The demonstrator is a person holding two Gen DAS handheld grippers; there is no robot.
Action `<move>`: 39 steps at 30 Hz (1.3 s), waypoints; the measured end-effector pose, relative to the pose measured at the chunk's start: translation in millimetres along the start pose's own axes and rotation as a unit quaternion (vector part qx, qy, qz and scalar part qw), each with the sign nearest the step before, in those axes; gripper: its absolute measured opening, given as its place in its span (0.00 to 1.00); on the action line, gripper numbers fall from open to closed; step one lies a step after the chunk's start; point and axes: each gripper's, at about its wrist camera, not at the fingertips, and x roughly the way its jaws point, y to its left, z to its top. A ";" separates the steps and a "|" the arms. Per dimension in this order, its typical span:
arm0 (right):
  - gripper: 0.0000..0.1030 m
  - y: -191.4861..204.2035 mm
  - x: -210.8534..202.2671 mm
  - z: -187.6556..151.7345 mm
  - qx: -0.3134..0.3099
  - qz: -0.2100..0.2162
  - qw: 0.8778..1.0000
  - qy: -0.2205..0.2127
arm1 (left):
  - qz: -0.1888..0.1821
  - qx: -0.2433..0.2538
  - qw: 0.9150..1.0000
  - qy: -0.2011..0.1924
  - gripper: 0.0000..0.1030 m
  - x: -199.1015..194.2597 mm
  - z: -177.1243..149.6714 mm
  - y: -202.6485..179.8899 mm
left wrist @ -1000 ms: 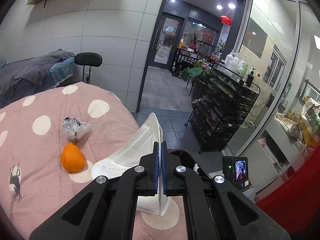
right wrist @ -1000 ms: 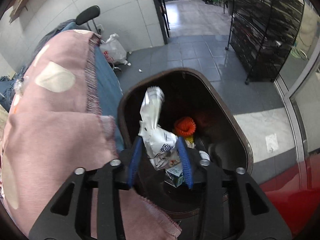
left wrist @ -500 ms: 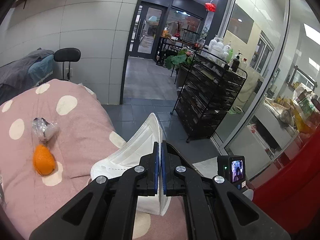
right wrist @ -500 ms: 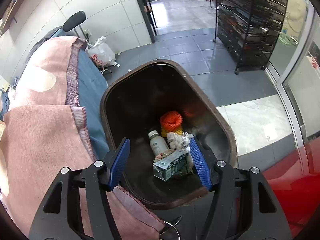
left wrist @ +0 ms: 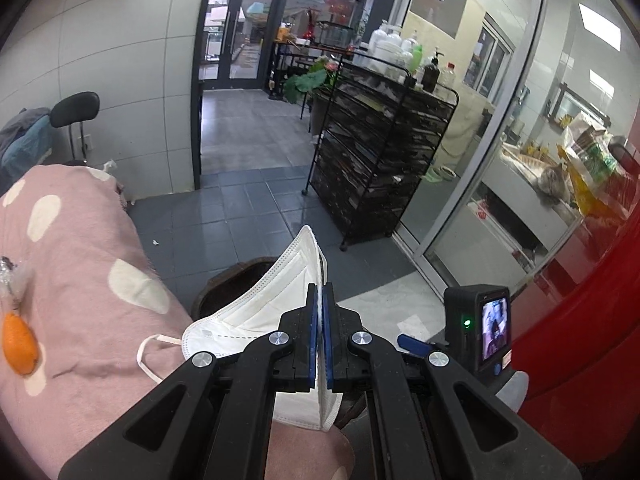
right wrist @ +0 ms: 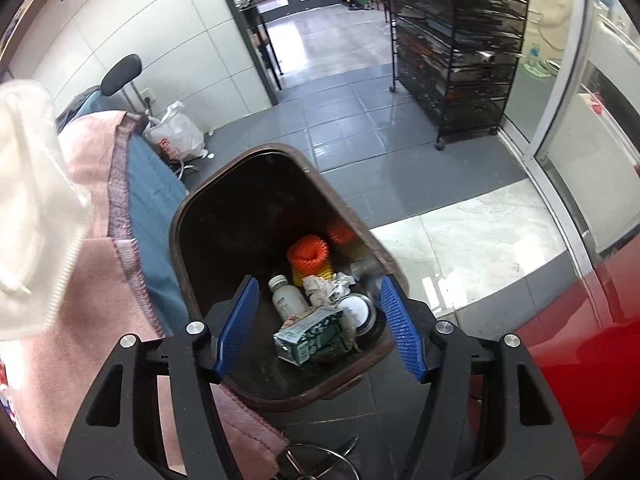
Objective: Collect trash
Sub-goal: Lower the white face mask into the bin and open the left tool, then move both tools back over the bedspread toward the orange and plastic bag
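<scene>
Grey floor tiles (right wrist: 352,112) run past a pink dotted blanket (left wrist: 92,280) to a brown bin (right wrist: 192,208) beside it. The left gripper (left wrist: 319,332) pinches a white mask (left wrist: 264,312) above the blanket's edge. The right gripper (right wrist: 316,328) hangs wide apart over the bin, empty.

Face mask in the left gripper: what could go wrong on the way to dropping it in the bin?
1. The face mask is pinched only at one edge by the left gripper; its loose ear loop dangles by the pink blanket and might snag.
2. The bin sits tight against the blanket edge, so an early release could land the mask on the fabric.
3. The right gripper hangs open over the bin mouth, so the two grippers could collide.
</scene>
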 end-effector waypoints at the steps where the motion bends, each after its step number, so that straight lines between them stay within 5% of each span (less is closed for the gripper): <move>1: 0.63 -3.8 -0.1 0.0 0.004 -0.003 1.000 0.000 | 0.001 0.003 1.000 0.006 0.03 6.2 -0.5 -2.2; 14: 0.63 -21.4 1.6 0.1 0.025 -0.015 1.000 0.003 | 0.010 0.026 0.998 0.060 0.07 56.7 -7.7 -9.5; 15: 0.64 -21.7 1.4 0.2 0.026 -0.015 1.000 0.002 | 0.017 0.028 0.998 0.062 0.24 58.7 -8.1 -9.9; 16: 0.65 -19.9 1.3 0.3 0.027 -0.016 1.000 0.002 | 0.021 0.027 0.998 0.058 0.54 58.4 -9.1 -9.0; 18: 0.70 -21.3 0.2 0.6 0.029 -0.018 0.999 -0.001 | 0.014 0.011 0.999 0.040 0.79 51.4 -10.1 -5.0; 19: 0.73 -21.8 -0.5 0.6 0.030 -0.020 0.999 -0.003 | 0.009 0.001 0.999 0.032 0.81 45.9 -10.5 -2.6; 32: 0.75 -10.7 -6.3 4.3 0.021 -0.013 1.000 -0.010 | 0.037 0.019 0.999 -0.003 0.94 6.4 -23.4 -3.6; 39: 0.75 14.2 -11.8 2.9 -0.004 0.005 1.000 -0.011 | 0.055 -0.012 0.998 -0.025 0.94 -20.4 -30.5 14.3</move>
